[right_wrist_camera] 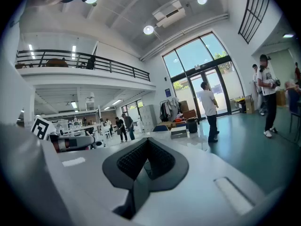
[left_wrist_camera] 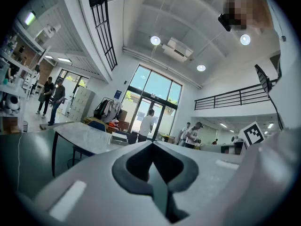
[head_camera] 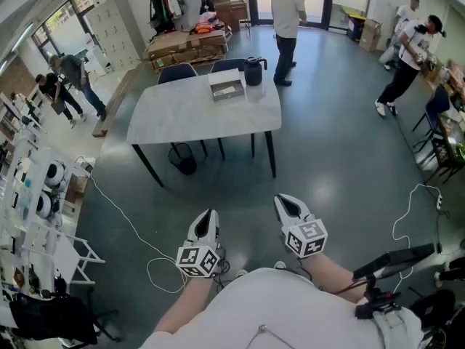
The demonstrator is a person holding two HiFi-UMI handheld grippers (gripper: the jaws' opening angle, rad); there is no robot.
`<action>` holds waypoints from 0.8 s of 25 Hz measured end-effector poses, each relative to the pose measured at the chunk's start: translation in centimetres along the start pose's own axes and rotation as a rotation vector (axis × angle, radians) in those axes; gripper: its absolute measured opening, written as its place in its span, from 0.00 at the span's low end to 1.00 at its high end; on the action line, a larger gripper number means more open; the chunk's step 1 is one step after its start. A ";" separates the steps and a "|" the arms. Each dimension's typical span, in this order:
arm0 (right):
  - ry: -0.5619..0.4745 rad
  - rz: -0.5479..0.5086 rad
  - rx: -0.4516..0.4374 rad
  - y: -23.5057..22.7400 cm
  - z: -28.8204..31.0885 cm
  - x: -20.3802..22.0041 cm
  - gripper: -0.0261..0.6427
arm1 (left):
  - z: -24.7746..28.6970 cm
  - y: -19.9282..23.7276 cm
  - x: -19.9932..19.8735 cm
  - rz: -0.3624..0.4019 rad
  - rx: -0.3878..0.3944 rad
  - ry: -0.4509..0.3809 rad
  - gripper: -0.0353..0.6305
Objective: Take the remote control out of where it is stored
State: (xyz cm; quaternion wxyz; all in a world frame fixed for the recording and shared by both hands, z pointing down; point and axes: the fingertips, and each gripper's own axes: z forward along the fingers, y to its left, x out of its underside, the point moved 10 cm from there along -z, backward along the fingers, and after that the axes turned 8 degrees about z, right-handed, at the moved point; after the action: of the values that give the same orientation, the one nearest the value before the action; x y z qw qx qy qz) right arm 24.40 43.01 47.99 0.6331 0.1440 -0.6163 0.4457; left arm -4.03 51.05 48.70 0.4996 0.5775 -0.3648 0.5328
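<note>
Far across the grey floor stood a pale table [head_camera: 189,111], and on its far edge sat a low open box [head_camera: 227,87] with a dark jug [head_camera: 253,71] just to its right. No remote control showed in any view. The box looked the likeliest place for it, though its contents were too small to make out.

Near the person's body, well apart from the table, the left gripper [head_camera: 206,218] and the right gripper [head_camera: 288,204] pointed forward. Each was clenched, its pads pressed together on nothing.

A remote control would probably be light, stiff and smooth-sided, so liable to slip or twist if pinched at one end. The safer hold would be across its narrow width near the middle, the pads on the long edges and not on the buttons. If it lay flat in the box, one end might first need tipping up.
</note>
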 end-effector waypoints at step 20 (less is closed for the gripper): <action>0.008 0.015 -0.041 -2.9 -0.1 -0.2 0.08 | 1.7 -2.5 0.8 -0.001 -0.035 0.008 0.05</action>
State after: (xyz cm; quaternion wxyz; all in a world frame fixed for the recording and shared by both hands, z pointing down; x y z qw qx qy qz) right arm 26.68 41.40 48.85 0.6349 0.1245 -0.6239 0.4383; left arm -1.04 50.07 49.14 0.5111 0.5667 -0.3718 0.5286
